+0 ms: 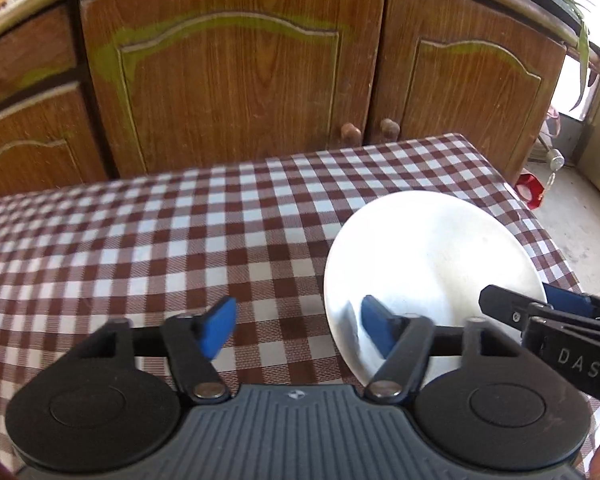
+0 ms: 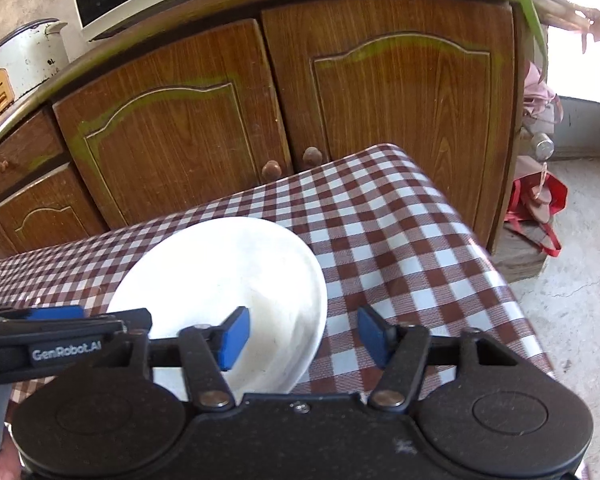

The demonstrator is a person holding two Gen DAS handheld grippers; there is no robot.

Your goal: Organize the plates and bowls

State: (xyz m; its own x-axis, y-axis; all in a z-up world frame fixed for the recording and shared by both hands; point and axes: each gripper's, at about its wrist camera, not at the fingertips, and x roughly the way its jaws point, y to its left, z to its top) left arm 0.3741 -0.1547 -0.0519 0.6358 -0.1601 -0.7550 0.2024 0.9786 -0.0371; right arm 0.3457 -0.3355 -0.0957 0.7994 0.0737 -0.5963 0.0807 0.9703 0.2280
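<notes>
1. A counter (image 1: 140, 232) draped in a brown-and-white checked cloth is filling the lower half of both views, its far edge sitting close to a wooden cabinet (image 1: 228, 80) with arched door panels and round knobs
2. A white plate (image 1: 432, 264) is lying flat on the cloth near the counter's right end, ahead and to the right of the left gripper (image 1: 298, 330), whose right blue pad is hanging over the plate's near-left rim
3. The left gripper is standing released, with bare cloth showing between its pads
4. The right gripper (image 2: 302, 334) is also standing released and gripping nothing, its left pad hovering over the plate's right part and its right pad over the cloth
5. A white cooker (image 2: 20, 64) is sitting on top of the cabinet, far left of the right gripper
6. A red bag (image 2: 540, 204) is lying on the concrete floor (image 2: 580, 300) off to its right, beyond the counter's corner
</notes>
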